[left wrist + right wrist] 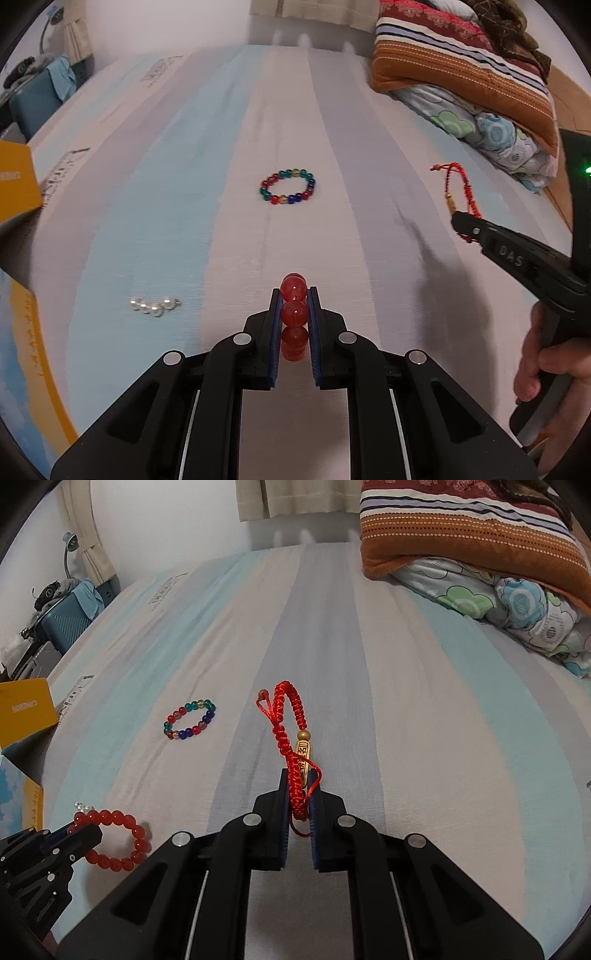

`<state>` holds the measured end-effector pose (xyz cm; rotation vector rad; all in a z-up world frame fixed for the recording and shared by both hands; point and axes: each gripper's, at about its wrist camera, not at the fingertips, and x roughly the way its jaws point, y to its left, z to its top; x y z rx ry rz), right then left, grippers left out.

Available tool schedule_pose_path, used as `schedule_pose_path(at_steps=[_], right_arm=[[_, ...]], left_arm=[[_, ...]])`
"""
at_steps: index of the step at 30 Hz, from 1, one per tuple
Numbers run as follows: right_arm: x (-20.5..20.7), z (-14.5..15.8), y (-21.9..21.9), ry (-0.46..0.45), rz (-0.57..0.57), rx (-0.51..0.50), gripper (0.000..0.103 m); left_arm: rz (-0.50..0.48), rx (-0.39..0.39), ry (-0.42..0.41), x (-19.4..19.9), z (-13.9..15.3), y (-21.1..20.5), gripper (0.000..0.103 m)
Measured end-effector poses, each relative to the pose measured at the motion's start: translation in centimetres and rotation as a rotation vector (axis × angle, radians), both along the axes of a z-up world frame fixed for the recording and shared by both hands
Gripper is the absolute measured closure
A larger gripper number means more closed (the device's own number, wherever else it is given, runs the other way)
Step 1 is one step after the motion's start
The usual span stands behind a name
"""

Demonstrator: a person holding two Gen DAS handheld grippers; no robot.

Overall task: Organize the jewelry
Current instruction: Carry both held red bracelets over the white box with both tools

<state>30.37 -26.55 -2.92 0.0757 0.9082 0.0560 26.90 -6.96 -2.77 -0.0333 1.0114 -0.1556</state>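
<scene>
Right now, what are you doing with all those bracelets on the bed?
A person is sorting jewelry with two hand-held grippers. The left gripper is shut on a red bead bracelet, and the right gripper is shut on a red braided cord bracelet with a gold charm. A multicolored bead bracelet and a small cluster of pearl beads lie on the striped bedsheet, not picked up yet.

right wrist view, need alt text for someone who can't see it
The right gripper is shut on a red braided cord bracelet with a gold charm, above a striped bedsheet. At lower left the left gripper holds a red bead bracelet; a multicoloured bead bracelet lies on the sheet beyond, with folded blankets at upper right.
</scene>
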Motion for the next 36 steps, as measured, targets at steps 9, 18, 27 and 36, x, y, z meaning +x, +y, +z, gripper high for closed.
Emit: schedule_pose_path(at_steps=[9,18,27,36], right_arm=[[-0.6,2.2,2.8,-0.014,0.030,-0.039,0.095],[-2.1,5.0,5.8,-0.030,0.082,-0.057,0.095],[-3.3,6.9,8.8,-0.032,0.133,-0.053,0.095],[-4.8,8.6,13.6,-0.039,0.218,-0.048,0.095]], left_arm=[[0.057,-0.008,-0.014,-0.8,2.4,2.2,0.091],[0.105,-0.020,-0.007,-2.5,4.2,4.6,0.091],[0.171,0.025,-0.022,-4.8,6.1,7.1,0.091],[0.268,0.044,-0.027,-6.8,8.1,11.6,0.091]])
